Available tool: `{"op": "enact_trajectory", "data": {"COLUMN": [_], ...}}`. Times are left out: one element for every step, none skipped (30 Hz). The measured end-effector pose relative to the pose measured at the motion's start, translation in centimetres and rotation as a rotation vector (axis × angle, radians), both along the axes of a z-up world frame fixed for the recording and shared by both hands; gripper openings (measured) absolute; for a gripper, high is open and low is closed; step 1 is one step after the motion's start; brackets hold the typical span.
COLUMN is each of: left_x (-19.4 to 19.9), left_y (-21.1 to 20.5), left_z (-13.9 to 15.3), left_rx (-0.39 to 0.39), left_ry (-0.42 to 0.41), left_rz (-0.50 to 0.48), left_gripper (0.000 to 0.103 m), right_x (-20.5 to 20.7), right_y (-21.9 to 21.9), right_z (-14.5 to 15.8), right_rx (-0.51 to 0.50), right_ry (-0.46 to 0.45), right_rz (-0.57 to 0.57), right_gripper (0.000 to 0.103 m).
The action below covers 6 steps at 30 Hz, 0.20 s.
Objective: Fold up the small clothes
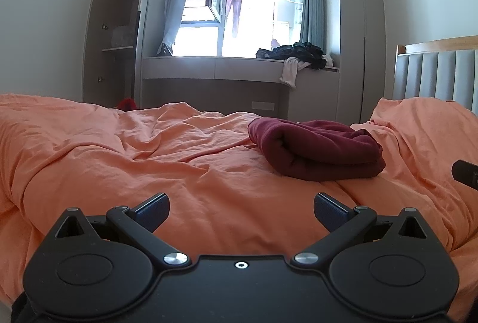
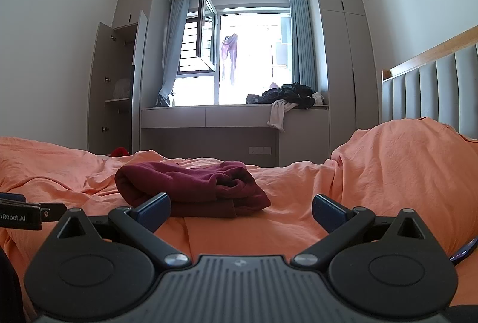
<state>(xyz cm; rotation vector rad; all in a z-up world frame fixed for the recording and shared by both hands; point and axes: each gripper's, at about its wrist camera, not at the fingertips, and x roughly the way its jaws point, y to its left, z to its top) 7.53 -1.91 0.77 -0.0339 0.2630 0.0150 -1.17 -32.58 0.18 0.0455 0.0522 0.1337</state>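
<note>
A dark red garment (image 1: 316, 148) lies folded in a thick stack on the orange bedspread (image 1: 149, 149). It also shows in the right wrist view (image 2: 191, 185), just ahead and left of centre. My left gripper (image 1: 241, 211) is open and empty, low over the bedspread, with the garment ahead to its right. My right gripper (image 2: 241, 211) is open and empty, with its left fingertip (image 2: 155, 208) close in front of the garment's near edge. The right gripper's tip (image 1: 464, 170) shows at the right edge of the left wrist view. The left gripper's tip (image 2: 21, 211) shows at the left edge of the right wrist view.
A grey padded headboard (image 2: 433, 90) stands at the right behind a covered pillow mound (image 2: 403, 155). A window bench (image 1: 239, 67) across the room holds a pile of dark clothes (image 1: 298, 52). An open wardrobe (image 1: 116, 36) stands at the left. A phone (image 2: 464, 252) lies at the right edge.
</note>
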Motion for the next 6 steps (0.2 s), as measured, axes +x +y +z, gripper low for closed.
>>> {"op": "enact_trajectory", "data": {"left_x": [0.01, 0.02, 0.02, 0.01, 0.02, 0.01], "left_y": [-0.02, -0.02, -0.02, -0.03, -0.04, -0.03], "left_z": [0.01, 0.01, 0.01, 0.01, 0.01, 0.00], "left_rx": [-0.001, -0.002, -0.002, -0.002, -0.002, -0.002], "left_ry": [0.000, 0.000, 0.000, 0.000, 0.000, 0.001], "left_rz": [0.000, 0.000, -0.001, 0.000, 0.001, 0.001], "left_gripper": [0.103, 0.103, 0.103, 0.103, 0.103, 0.103], "right_x": [0.00, 0.00, 0.00, 0.00, 0.00, -0.01], "right_y": [0.01, 0.02, 0.01, 0.02, 0.02, 0.02], "right_z": [0.00, 0.01, 0.00, 0.01, 0.01, 0.01], "right_rx": [0.000, 0.000, 0.000, 0.000, -0.001, -0.001], "right_ry": [0.000, 0.000, 0.000, 0.000, 0.000, 0.000], "right_rz": [0.000, 0.000, 0.000, 0.000, 0.000, 0.000], "right_gripper": [0.103, 0.103, 0.103, 0.103, 0.103, 0.103]}}
